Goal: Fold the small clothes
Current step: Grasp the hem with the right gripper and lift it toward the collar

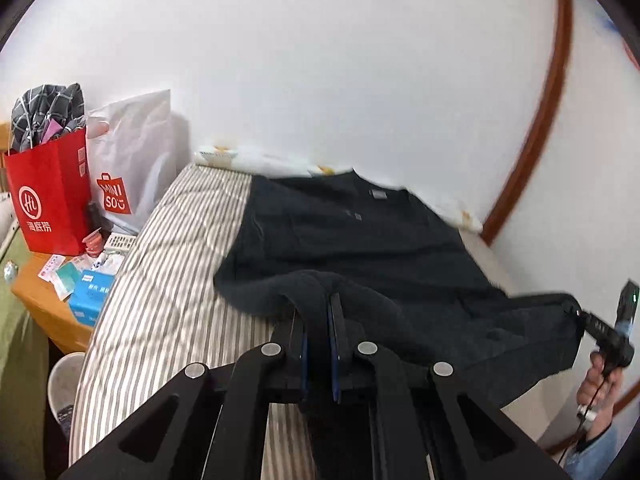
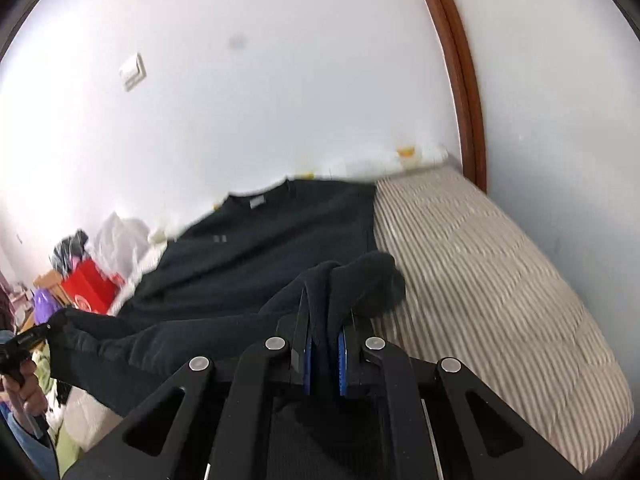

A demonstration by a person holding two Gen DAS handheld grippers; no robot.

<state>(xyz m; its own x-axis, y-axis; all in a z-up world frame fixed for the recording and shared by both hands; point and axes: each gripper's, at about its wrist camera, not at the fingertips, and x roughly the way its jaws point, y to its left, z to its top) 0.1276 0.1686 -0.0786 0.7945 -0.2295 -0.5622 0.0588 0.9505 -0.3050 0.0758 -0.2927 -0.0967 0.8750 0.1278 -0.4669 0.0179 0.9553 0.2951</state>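
A dark navy sweatshirt (image 1: 360,240) lies spread on the striped bed (image 1: 168,264), collar toward the wall. My left gripper (image 1: 318,308) is shut on a bunched corner of its near hem, lifted off the bed. In the right wrist view the same sweatshirt (image 2: 272,240) shows, and my right gripper (image 2: 326,316) is shut on the other hem corner, also raised. The hem hangs stretched between both grippers. The right gripper (image 1: 576,314) appears at the far right of the left wrist view, the left gripper (image 2: 48,328) at the far left of the right wrist view.
A red paper bag (image 1: 52,196) and a white Minisou bag (image 1: 132,160) stand on a wooden side table (image 1: 44,304) left of the bed, with a blue tissue box (image 1: 88,292). The wall runs behind the bed. A brown wooden frame (image 2: 460,80) stands at the right.
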